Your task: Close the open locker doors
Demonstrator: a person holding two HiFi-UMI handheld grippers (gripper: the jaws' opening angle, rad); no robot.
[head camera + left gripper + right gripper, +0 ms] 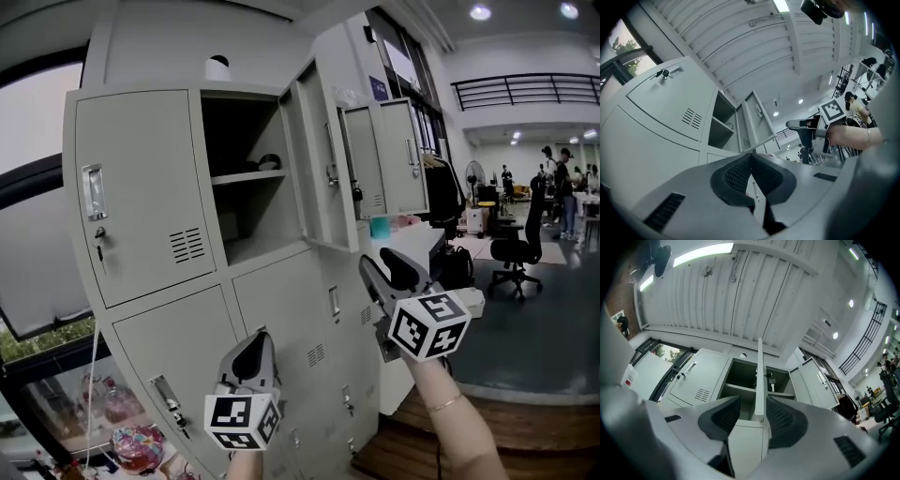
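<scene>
A grey bank of lockers [141, 197] fills the head view. Its upper middle door [319, 159] stands swung out, baring a shelved compartment [248, 178]. A second open door [398, 155] hangs farther right. My right gripper [386, 270] is raised just under the first door's lower corner. In the right gripper view the door's thin edge [760, 380] stands between the spread pads [726, 416] of my right gripper [753, 401], which is open, with a gap on each side. My left gripper [253, 352] is low before the closed lower doors, its pads [736, 176] meeting at the tip, empty.
A white roll [217, 67] sits on top of the lockers. Right of them are a desk with a teal cup [379, 226], a black office chair [514, 248] and people [562, 183] far back. A window [37, 234] lies left; a wooden step [525, 431] lies below.
</scene>
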